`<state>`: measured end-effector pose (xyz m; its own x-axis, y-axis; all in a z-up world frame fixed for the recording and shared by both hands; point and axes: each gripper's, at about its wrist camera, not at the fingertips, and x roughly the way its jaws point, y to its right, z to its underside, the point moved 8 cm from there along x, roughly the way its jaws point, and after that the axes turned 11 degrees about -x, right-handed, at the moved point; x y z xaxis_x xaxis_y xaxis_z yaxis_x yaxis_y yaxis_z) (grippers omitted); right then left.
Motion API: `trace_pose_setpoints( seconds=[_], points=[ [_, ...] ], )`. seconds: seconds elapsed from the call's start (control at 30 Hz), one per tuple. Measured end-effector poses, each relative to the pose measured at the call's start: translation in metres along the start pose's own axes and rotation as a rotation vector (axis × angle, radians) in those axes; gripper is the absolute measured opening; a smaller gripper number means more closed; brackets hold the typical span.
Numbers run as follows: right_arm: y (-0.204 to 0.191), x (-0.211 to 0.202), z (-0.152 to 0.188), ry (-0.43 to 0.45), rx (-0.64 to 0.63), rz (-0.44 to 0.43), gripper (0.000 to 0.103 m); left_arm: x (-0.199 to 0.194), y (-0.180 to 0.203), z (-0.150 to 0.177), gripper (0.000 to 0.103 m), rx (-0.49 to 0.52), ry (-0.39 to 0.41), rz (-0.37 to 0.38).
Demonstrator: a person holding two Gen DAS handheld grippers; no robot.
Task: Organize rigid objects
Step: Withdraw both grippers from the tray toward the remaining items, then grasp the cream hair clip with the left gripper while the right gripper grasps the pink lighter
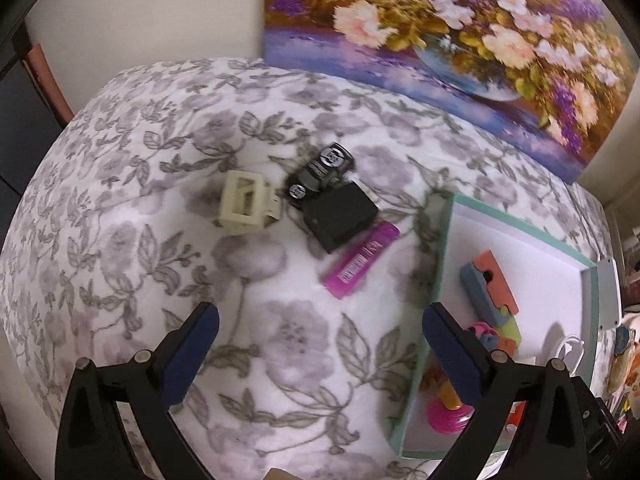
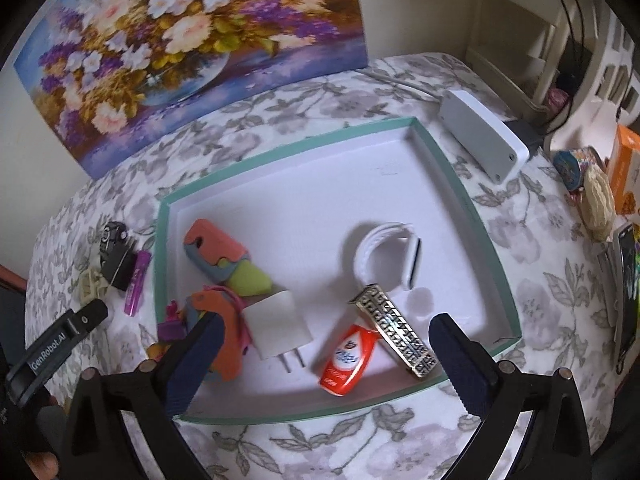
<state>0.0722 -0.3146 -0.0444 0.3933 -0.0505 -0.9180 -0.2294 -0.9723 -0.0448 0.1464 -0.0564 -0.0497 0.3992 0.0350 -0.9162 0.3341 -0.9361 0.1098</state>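
The left gripper [image 1: 320,344], jaws wide apart and holding nothing, is the nearer tool to the pink lighter [image 1: 361,261], which lies ahead of it just outside the tray's [image 1: 442,256] left wall, long axis running diagonally toward that wall.

— From where is the scene viewed?
— Steeply downward from each gripper, close above the floral cloth [image 1: 120,200]: leftward ground by the left wrist, the teal box [image 2: 460,184] by the right.
— What is shared?
— The box, the painting [image 1: 440,32], the pink tube [image 2: 136,280].
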Motion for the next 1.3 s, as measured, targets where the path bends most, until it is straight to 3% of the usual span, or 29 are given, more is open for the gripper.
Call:
trace_pose_setpoints(
  seconds=[0.3,0.77,1.3],
  points=[
    [-0.064,-0.018,-0.012,0.070,-0.127,-0.024,0.103,-0.019,-0.041,-0.024,0.102,-0.030,0.055,-0.022],
    [-0.136,-0.008,-0.009,0.057,-0.212,-0.081,0.103,-0.015,-0.108,-0.044,0.102,-0.127,0.066,-0.082],
    [-0.166,0.012,-0.019,0.055,-0.285,-0.042,0.103,0.006,-0.115,-0.072,0.102,-0.148,0.063,-0.027]
  ],
)
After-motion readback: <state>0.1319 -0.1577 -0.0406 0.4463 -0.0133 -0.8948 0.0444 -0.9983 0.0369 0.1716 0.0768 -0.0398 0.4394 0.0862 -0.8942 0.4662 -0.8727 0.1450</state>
